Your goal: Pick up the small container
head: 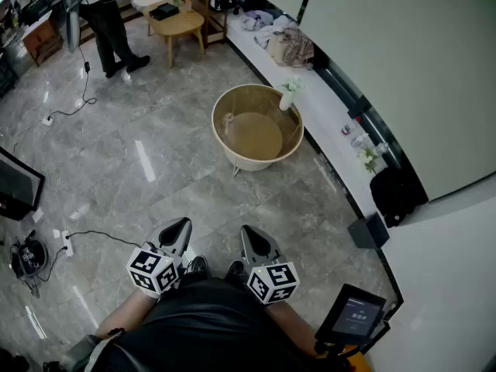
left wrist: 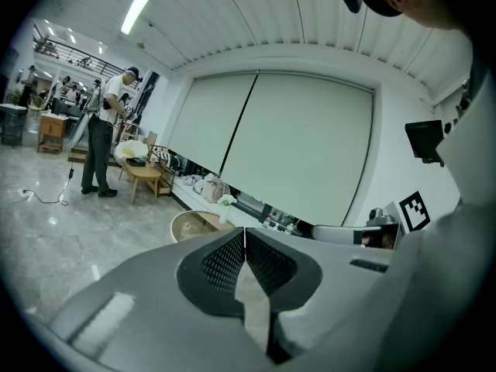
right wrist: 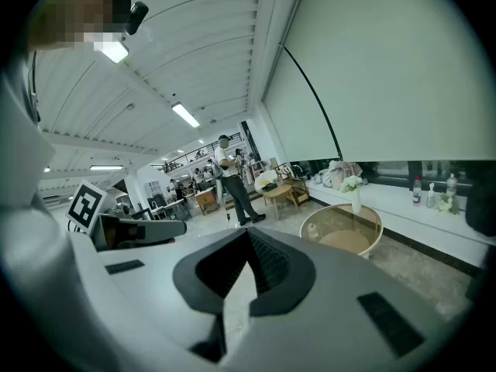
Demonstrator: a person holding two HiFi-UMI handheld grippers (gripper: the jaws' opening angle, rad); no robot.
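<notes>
Both grippers are held low against the person's body, far from any object. My left gripper [head: 175, 232] [left wrist: 245, 232] is shut, its pads pressed together with nothing between them. My right gripper [head: 253, 239] [right wrist: 248, 232] is likewise shut and empty. Ahead stands a round glass-topped table [head: 256, 162] [left wrist: 183, 225] [right wrist: 368, 239]. A small pale object [head: 228, 121] [right wrist: 312, 229] lies on it, too small to tell what it is. A white vase with flowers [head: 287, 96] [right wrist: 354, 196] stands at the table's far rim. Small bottles [head: 351, 134] [right wrist: 451, 185] sit on the white ledge.
A white ledge [head: 325, 118] runs along the wall at the right, with heaps of cloth [head: 285, 43] and a black bag [head: 394, 194]. A person [head: 105, 22] stands by a low wooden table [head: 178, 26] at the back left. Cables [head: 74, 111] trail over the marble floor. A small screen [head: 355, 315] stands at the lower right.
</notes>
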